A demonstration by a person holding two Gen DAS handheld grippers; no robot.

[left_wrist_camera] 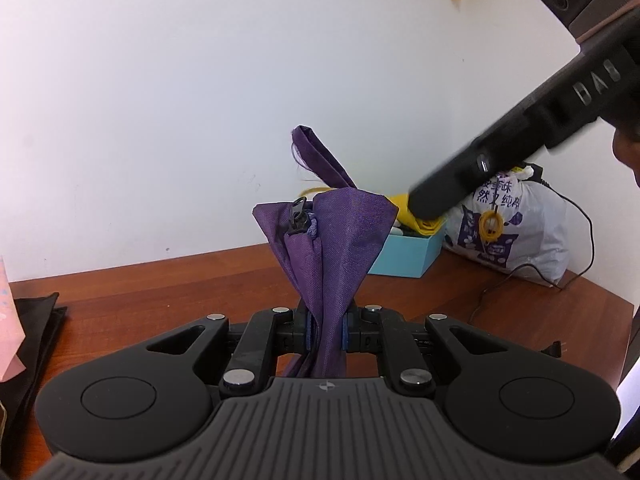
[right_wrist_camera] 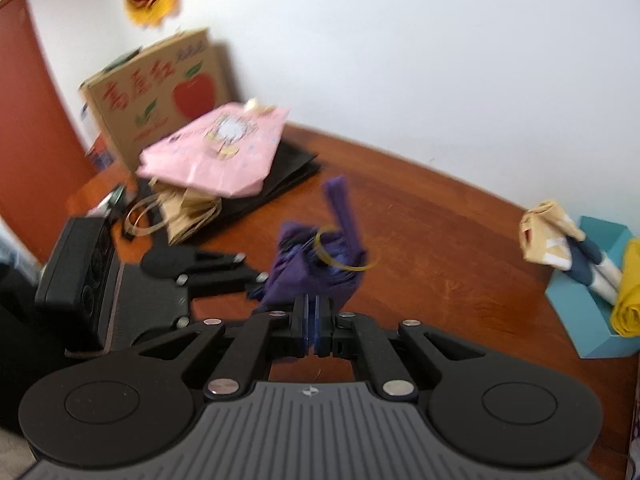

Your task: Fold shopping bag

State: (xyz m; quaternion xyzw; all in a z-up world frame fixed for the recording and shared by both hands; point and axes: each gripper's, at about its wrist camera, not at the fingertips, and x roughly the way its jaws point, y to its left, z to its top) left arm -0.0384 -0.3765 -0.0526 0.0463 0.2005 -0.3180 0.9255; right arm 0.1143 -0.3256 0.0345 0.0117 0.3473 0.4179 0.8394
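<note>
I am working over a reddish-brown wooden table (left_wrist_camera: 168, 280) set against a white wall (left_wrist_camera: 160, 80). Closest to me, my left gripper (left_wrist_camera: 325, 330) pinches the bunched purple shopping bag (left_wrist_camera: 332, 248) between its blue pads, the cloth fanning upward with a zipper pull and a strap sticking out on top. My right gripper (right_wrist_camera: 311, 322) shows only a narrow slit between its pads; the view is blurred, and I cannot tell whether anything is caught there, though a yellow rubber band (right_wrist_camera: 340, 252) sits at the bag just ahead. Farther off stand a teal box (left_wrist_camera: 408, 256) and a white plastic bag (left_wrist_camera: 516, 236); a pink paper bag (right_wrist_camera: 216, 152) lies left.
</note>
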